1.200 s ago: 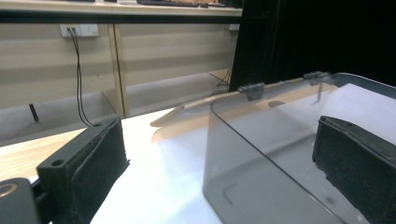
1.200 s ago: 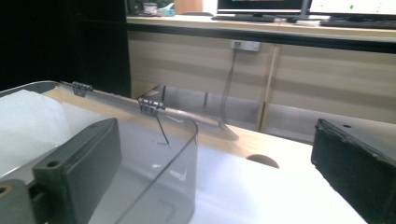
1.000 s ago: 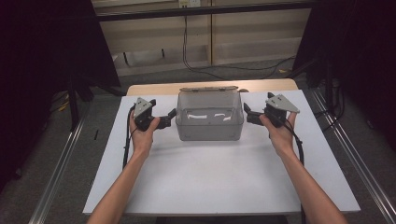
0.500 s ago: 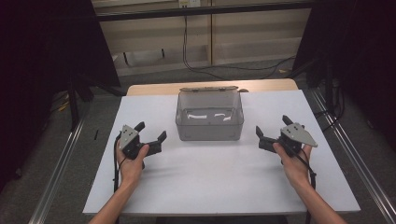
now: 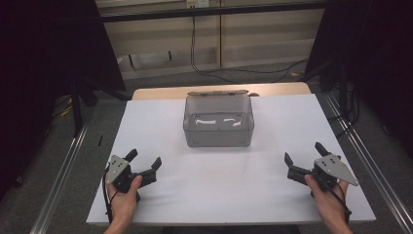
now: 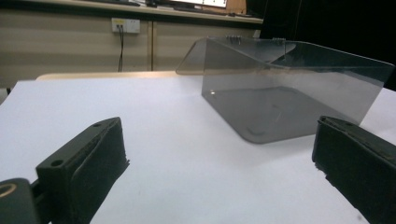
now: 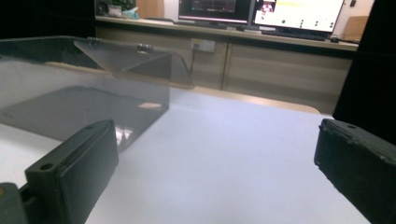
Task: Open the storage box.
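Note:
A clear smoky plastic box [image 5: 218,122] with its hinged lid tipped open at the back stands at the middle rear of the white table [image 5: 229,195]. It looks empty. My left gripper [image 5: 144,162] rests near the front left corner, open, nothing between its jaws. My right gripper [image 5: 305,157] sits near the front right, also open and empty. The box [image 6: 285,93] lies ahead and to the right in the left gripper view. In the right gripper view the box [image 7: 88,84] is ahead to the left. Both grippers are well apart from it.
A wooden tabletop edge [image 5: 160,92] shows behind the white surface. Metal rails [image 5: 63,165] run along both sides of the table. Cables [image 5: 234,68] lie on the floor beyond. Monitors [image 7: 299,11] stand on a far counter.
Both grippers have drawn back from the sides of the box toward the table's front corners. The box has stayed in place.

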The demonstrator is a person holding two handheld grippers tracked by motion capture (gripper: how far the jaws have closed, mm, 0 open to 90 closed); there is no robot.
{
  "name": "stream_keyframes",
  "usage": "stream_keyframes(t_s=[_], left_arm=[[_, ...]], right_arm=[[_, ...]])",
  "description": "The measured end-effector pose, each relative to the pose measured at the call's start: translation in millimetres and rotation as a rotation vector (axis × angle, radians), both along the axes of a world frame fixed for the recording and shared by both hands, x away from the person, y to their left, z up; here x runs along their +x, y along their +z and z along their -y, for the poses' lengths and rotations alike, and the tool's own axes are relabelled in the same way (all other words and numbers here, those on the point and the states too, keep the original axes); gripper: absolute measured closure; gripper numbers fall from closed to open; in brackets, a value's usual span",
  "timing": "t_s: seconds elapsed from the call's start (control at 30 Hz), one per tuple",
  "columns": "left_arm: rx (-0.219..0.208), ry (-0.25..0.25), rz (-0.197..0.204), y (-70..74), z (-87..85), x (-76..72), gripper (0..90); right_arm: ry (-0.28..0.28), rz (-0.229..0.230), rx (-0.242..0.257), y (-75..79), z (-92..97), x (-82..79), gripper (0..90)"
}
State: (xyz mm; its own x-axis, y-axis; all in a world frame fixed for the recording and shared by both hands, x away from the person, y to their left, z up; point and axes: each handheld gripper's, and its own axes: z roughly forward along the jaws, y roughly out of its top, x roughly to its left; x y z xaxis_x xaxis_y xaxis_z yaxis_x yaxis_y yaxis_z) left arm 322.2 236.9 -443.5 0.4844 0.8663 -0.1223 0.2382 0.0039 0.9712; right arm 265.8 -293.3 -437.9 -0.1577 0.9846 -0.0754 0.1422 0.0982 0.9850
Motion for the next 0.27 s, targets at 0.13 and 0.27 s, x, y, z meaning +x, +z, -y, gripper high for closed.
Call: stream_keyframes(t_s=[0.13, 0.27], left_arm=[[0.007, 0.001, 0.001, -1.3, 1.0, -1.3, 2.7], [0.023, 0.001, 0.0, -1.5, -0.8, -0.5, 2.9]], right_arm=[[0.01, -0.003, 0.021, -4.8, 3.8, -9.3, 0.0], [0.005, 0.019, 0.029, -3.4, 3.4, -5.4, 0.0]])
